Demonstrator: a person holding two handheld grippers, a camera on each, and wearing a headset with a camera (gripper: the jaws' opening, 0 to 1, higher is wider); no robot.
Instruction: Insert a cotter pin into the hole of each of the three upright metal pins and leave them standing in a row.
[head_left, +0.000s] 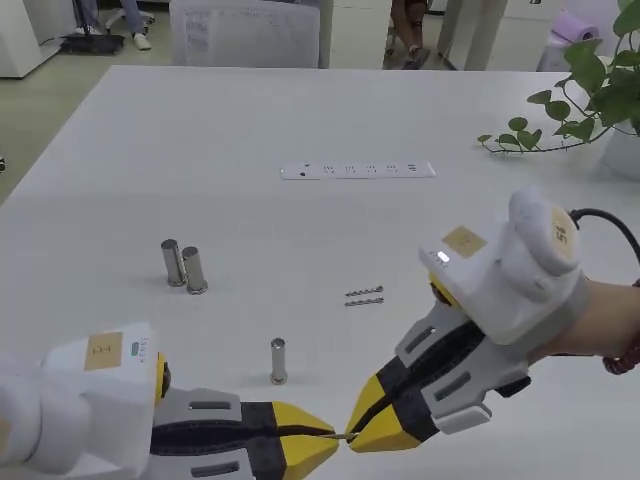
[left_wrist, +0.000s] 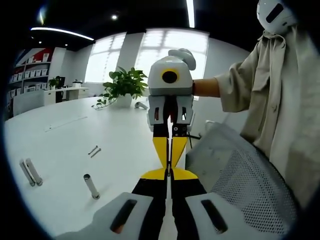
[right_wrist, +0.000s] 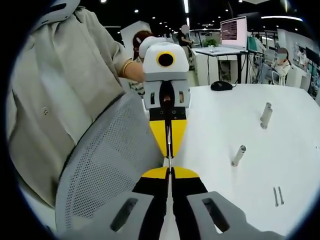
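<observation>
Three upright metal pins stand on the white table (head_left: 300, 110): a pair (head_left: 184, 266) at the left and a single one (head_left: 278, 360) nearer me. Two loose cotter pins (head_left: 364, 296) lie to the right of them. My left gripper (head_left: 330, 441) and right gripper (head_left: 351, 436) meet tip to tip at the table's near edge. A thin cotter pin (head_left: 340, 436) spans both tips. In the right gripper view that cotter pin (right_wrist: 169, 147) runs between the left gripper's yellow fingers (right_wrist: 161, 135) into my right gripper (right_wrist: 170, 171). Both sets of jaws are shut.
A white power strip (head_left: 358, 170) lies mid-table, and a potted plant (head_left: 590, 90) stands at the far right. A grey mesh chair back (left_wrist: 235, 185) sits just off the near edge below the grippers. Other people are at the far side of the room.
</observation>
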